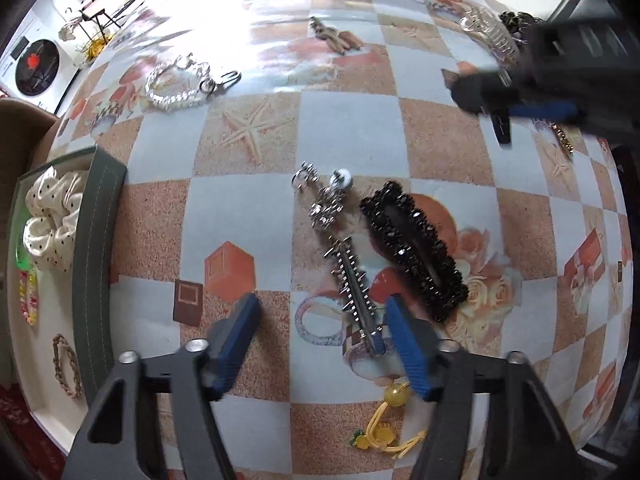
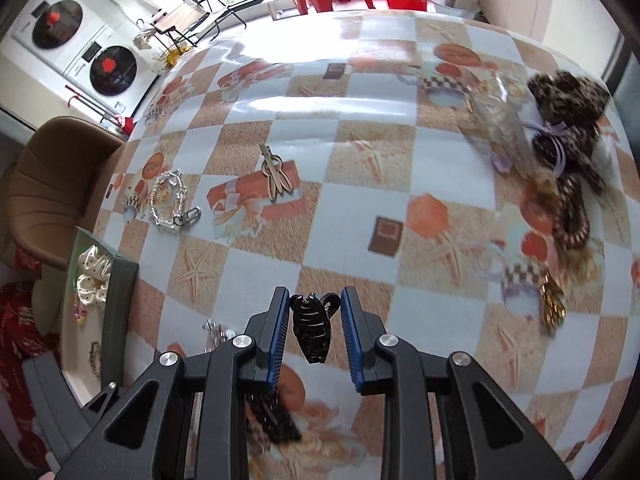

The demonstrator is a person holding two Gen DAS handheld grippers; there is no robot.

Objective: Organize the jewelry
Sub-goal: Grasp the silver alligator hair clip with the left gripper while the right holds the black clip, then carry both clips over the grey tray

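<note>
My left gripper is open above the patterned table, its fingers on either side of a spiked silver hair clip. A black rhinestone clip lies just right of it, and silver earrings lie beyond. My right gripper is shut on a black claw clip and holds it above the table; it shows blurred at the upper right in the left wrist view. A green-walled tray at the left holds a white dotted scrunchie and small hair ties.
A clear bead bracelet and a beige clip lie further out. A yellow charm lies near my left fingers. A pile of leopard scrunchies and clips sits at the right. A brown chair stands left of the table.
</note>
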